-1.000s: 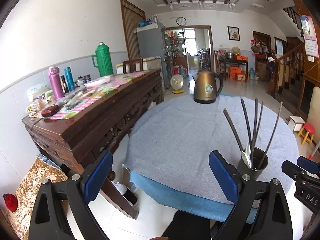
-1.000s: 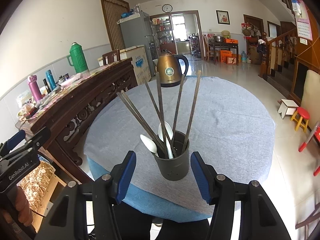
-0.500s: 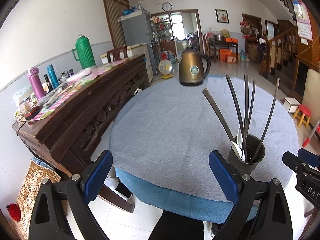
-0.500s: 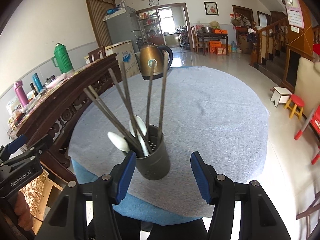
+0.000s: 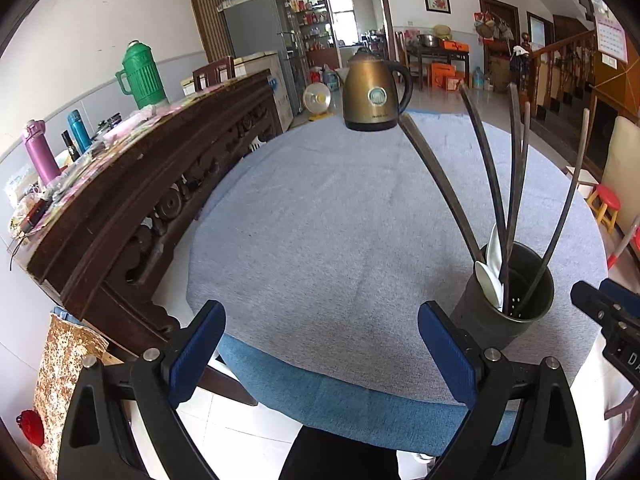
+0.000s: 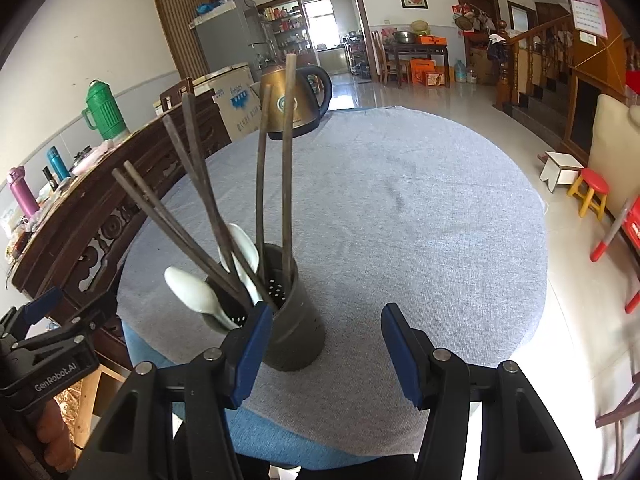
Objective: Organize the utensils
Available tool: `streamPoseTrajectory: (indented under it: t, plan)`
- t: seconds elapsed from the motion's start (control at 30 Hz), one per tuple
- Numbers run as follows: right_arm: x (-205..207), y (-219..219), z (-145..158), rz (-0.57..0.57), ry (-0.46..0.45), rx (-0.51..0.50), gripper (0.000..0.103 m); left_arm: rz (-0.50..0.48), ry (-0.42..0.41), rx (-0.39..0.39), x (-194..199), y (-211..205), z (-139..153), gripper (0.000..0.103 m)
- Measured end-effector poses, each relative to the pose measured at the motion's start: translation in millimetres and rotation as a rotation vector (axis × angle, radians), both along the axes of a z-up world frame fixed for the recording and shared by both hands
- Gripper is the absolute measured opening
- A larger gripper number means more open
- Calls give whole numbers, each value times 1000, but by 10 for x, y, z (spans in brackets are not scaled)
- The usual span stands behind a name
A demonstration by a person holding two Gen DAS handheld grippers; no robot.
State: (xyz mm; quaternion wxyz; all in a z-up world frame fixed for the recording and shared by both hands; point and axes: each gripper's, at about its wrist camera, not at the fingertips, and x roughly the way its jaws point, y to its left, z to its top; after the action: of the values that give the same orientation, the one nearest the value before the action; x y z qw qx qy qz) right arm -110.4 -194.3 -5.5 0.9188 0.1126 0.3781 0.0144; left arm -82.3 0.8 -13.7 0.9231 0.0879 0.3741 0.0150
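Observation:
A dark grey utensil holder [image 6: 294, 332] stands near the front edge of the round table [image 6: 400, 208]; it also shows in the left wrist view [image 5: 508, 304]. Several dark chopsticks [image 6: 286, 152] and two white spoons [image 6: 196, 298] stick out of it. My right gripper [image 6: 320, 350] is open and empty, its left finger just in front of the holder. My left gripper [image 5: 320, 348] is open and empty at the table's front edge, left of the holder.
A bronze kettle [image 5: 374, 90] stands at the table's far edge. A long carved wooden sideboard [image 5: 132, 200] with bottles and a green thermos [image 5: 142, 76] runs along the left wall. Small stools [image 6: 588, 192] stand on the floor to the right.
Both grippers have swung to the right; the holder now sits further left in the right wrist view and the sideboard further left in the left view. Both stay open.

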Motion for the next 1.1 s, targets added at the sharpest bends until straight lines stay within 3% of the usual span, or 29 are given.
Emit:
streamPoseTrajectory:
  t: [0.27, 0.73, 1.1]
  plan:
    - [21, 33, 93, 6, -58, -32, 61, -5, 36, -12, 131, 19, -86, 97]
    - [129, 155, 141, 30, -54, -54, 61, 3, 70, -23, 295, 74, -190, 97]
    - [143, 262, 152, 54, -55, -64, 61, 10, 52, -18, 327, 97, -132, 97]
